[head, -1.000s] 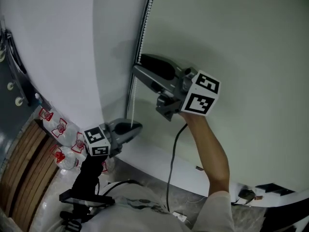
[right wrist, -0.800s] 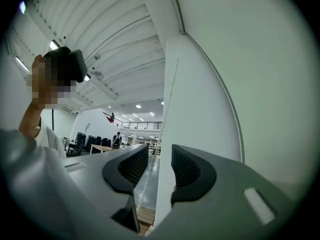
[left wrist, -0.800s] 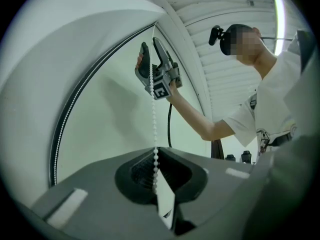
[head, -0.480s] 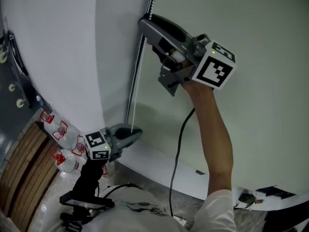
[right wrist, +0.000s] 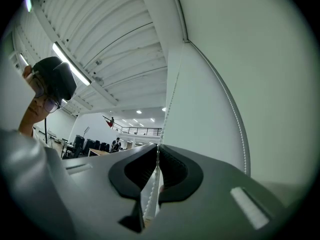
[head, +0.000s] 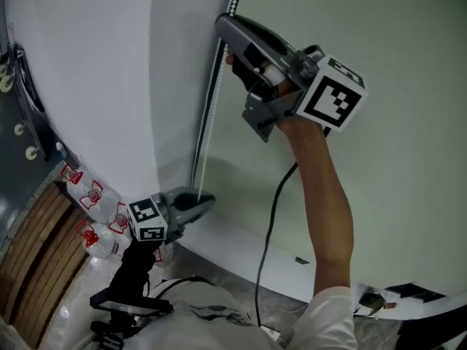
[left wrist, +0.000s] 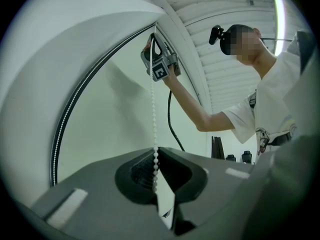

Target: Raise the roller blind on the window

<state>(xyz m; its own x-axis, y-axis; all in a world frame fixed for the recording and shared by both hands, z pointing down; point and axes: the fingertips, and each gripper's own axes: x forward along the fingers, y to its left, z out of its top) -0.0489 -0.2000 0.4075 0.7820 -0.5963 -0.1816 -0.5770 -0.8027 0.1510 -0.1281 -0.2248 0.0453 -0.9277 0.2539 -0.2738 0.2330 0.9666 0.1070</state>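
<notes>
Bead chain [head: 207,130], light, limp and slippery: left gripper [head: 209,197] fingers clamp it low, right gripper [head: 225,26] fingers, just closed, clamp it higher for the pull.

The bead chain [head: 208,122] is being pinched below in the left gripper [head: 208,197] and above in the just-closed jaws of the right gripper [head: 225,33], with the roller blind [head: 87,71] to their left.

The right tool [head: 228,33] has climbed well up the bead chain [head: 210,119] since a second ago, from partway down the visible run to near its top, the arm [head: 321,195] reaching up further with it. Its jaws, apart back then, have just been closing and now pinch the chain between them.
</notes>
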